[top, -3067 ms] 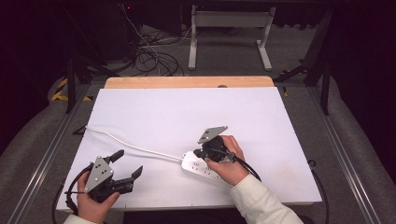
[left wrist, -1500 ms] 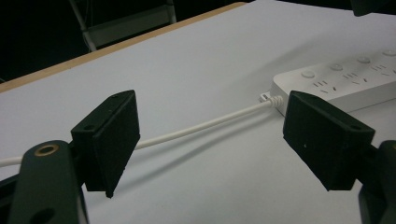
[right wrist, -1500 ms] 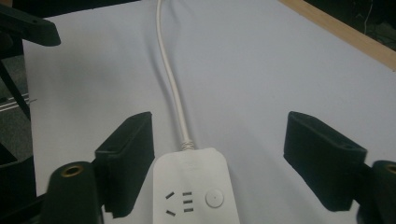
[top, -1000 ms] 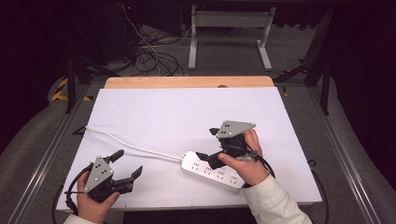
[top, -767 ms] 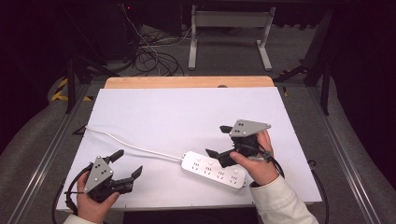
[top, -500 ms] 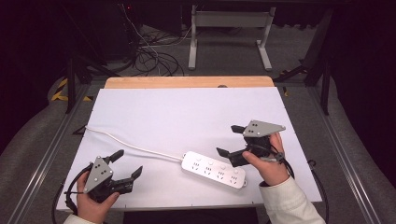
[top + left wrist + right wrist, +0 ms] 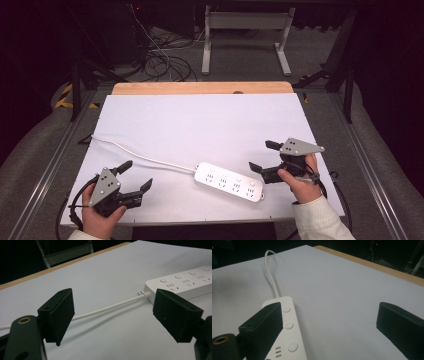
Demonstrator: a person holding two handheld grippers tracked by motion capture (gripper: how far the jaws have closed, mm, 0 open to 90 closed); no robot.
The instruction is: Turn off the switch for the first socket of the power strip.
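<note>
- So the right hand-held gripper has slid off to the right since a few seconds back. It was sitting right over the strip's near end then, and now it's clear of it, just past the strip's right end. The left hand-held gripper hasn't budged, and the strip looks like it's in about the same place.
- Desk: white top with a wood edge along the far side, nothing much on it besides the strip and its cord.
- Strip: white power strip lying flat near the front edge, roughly centre and a bit right, angled so its right end sits closer to the person. There's a row of round buttons along it; they show well in the right gripper view.
- Cord: thin and white, it leaves the strip's left end and runs up-left across the desk toward the left edge.
- Right hand-held gripper: jaws wide apart, holding nothing. In its own view the strip sits beside its left jaw.
- Left hand-held gripper: at the front left corner, jaws also spread wide and empty. In its own view the cord crosses between the jaws farther off.
</note>
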